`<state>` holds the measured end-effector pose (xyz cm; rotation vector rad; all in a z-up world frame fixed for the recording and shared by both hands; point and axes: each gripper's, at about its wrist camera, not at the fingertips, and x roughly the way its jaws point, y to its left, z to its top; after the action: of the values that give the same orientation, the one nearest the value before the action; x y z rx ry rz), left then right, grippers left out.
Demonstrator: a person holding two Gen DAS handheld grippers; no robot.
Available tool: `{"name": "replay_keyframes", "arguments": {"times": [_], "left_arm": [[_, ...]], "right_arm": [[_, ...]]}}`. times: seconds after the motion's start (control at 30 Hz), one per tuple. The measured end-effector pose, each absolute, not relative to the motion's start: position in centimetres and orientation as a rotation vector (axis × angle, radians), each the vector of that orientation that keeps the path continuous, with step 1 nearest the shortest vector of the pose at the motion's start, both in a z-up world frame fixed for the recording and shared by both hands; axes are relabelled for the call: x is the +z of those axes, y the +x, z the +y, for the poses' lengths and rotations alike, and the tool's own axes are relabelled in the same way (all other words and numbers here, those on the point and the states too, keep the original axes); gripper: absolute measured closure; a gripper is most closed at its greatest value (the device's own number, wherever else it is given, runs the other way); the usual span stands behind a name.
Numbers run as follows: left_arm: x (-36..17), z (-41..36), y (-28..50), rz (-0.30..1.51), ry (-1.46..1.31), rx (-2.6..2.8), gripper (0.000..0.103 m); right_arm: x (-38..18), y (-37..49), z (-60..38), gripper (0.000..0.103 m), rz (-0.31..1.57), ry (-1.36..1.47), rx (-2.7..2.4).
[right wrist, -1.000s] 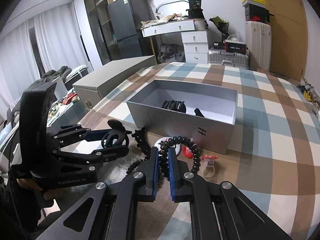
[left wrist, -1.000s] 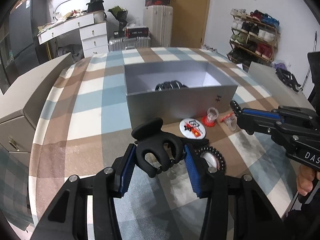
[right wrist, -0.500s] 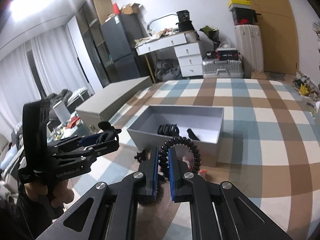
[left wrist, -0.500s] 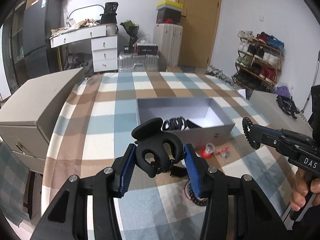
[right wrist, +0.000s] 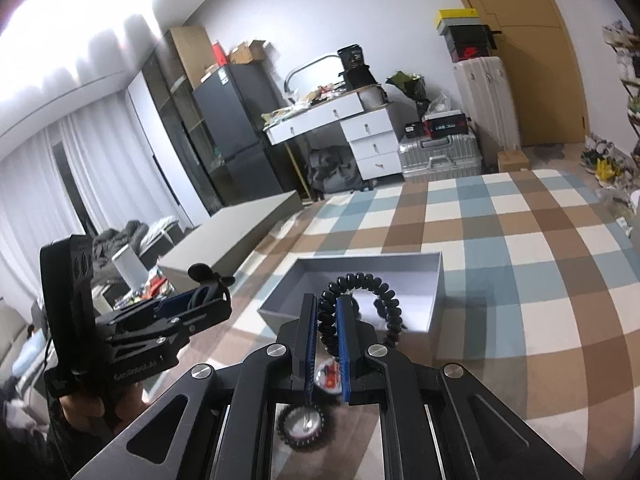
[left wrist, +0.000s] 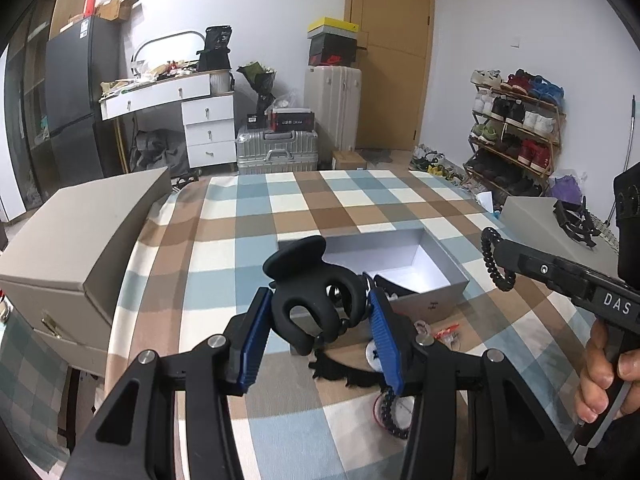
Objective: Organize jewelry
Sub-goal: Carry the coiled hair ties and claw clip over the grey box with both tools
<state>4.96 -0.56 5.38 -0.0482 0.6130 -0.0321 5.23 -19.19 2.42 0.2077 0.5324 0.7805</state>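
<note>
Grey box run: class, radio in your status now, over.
Left claw shut on black hair clip. Right claw shut on spiral hair tie. Grey box open ahead, path unobstructed.

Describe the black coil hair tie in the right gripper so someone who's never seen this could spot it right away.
Find the checkered table with the open grey box on it. Just in front of the box, the right gripper holds the coil hair tie up above the table. It is a ring of black spiral cord, unlike the chunky black claw clip in the left gripper.

Black left gripper (left wrist: 320, 322), blue ribbed pads (left wrist: 253, 342), silver screws, bare-skinned right hand (left wrist: 604, 376)
</note>
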Motion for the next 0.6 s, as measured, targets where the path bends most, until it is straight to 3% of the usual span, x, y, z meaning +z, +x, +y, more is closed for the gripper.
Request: {"name": "replay_keyframes", "arguments": {"times": [0.6], "left_arm": [[5.1,-1.0,8.1,0.618,-0.061,-0.064,0.061]], "right_arm": [[1.9,9.3,-18.7,0.094,0.595,0.273,0.805]]}}
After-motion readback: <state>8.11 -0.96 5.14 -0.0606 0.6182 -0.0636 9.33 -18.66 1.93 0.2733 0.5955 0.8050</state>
